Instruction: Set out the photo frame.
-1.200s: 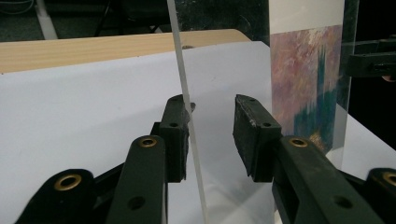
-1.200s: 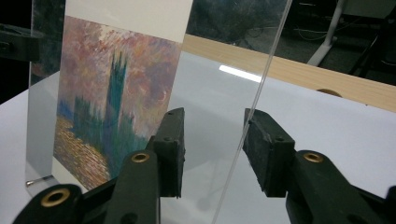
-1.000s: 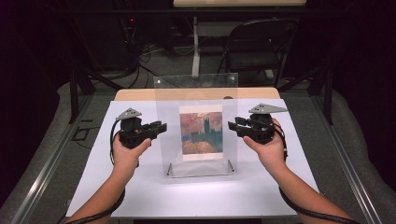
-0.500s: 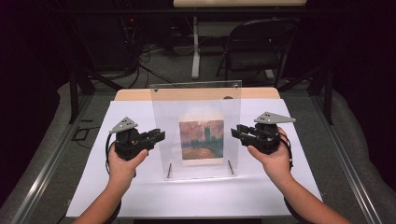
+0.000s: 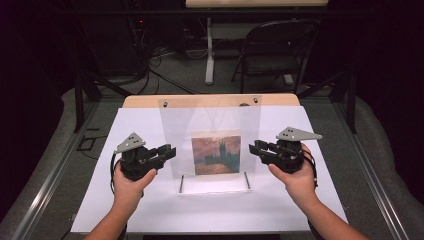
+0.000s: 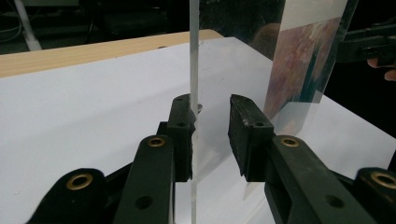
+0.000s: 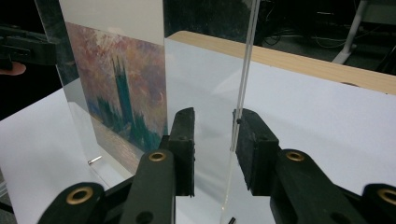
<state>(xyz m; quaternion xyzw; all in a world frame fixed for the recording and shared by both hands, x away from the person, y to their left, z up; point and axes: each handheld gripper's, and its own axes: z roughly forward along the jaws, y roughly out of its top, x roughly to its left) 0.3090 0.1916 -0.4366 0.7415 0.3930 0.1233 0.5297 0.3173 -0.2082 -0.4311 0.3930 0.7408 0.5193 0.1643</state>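
Standing upright at the middle of the white table (image 5: 150, 125) is a clear acrylic frame (image 5: 210, 120) with a small painting print (image 5: 216, 155) low in it, its bottom edge on the table and two small pins at its foot. A second ago the frame stood lower and a little nearer the person, and the two grippers hugged its side edges; now it sits slightly farther back, seemingly set down, and both hands have drawn outward from it.

The left gripper (image 5: 169, 151) hangs at the frame's left edge. In the left gripper view the edge (image 6: 194, 70) runs between the jaws, close against one pad or touching it, while the other pad (image 6: 243, 135) stands clearly apart, so the jaws are parted and nothing is pinched.

The right gripper (image 5: 254, 147) sits at the right edge. Its jaws have just been closing, with the edge (image 7: 243, 93) between them; it lies beside one pad (image 7: 252, 140), possibly brushing it, and the other pad is well off, so there is no grip here either.

My judgement: the frame stands on its own, free of both grippers. With the edges between the jaws, either hand could easily nudge it as it moves, and a tall thin sheet would tip easily.
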